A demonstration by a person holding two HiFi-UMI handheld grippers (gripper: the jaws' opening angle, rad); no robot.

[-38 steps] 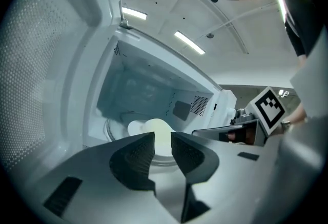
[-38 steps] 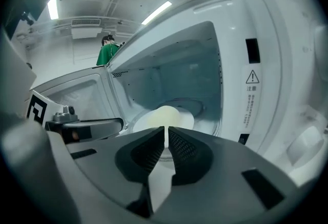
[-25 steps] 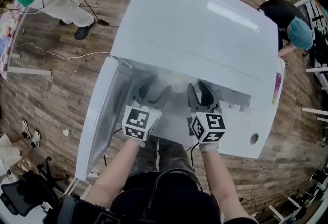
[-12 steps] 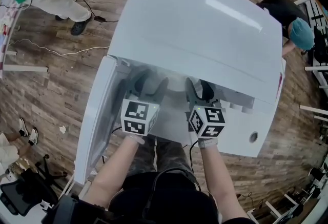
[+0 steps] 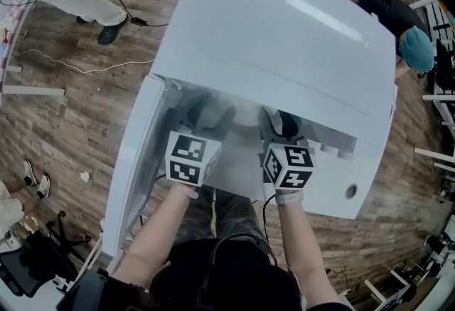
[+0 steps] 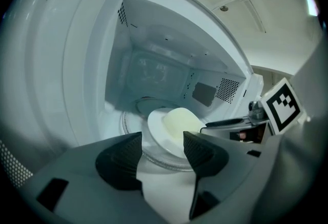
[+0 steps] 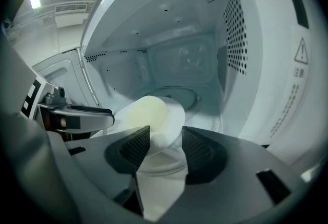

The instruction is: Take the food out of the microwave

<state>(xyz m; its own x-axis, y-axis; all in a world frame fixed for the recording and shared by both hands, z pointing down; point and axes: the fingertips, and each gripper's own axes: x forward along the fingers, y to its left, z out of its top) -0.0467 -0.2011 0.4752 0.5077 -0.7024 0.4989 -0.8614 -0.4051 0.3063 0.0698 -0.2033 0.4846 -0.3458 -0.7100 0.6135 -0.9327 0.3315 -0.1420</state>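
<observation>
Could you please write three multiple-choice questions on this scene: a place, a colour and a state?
1. Where is the plate?
A) on the floor
B) on the glass turntable inside the microwave
C) on top of the microwave
2. What colour is the food on it?
A) dark brown
B) bright red
C) pale yellow
3. How is the microwave's door?
A) swung open
B) shut
C) taken off
Answers: 1 B, the left gripper view shows it on the turntable; 2 C, a pale yellow mound lies on the plate; 3 A, the head view shows it swung out leftward.
</observation>
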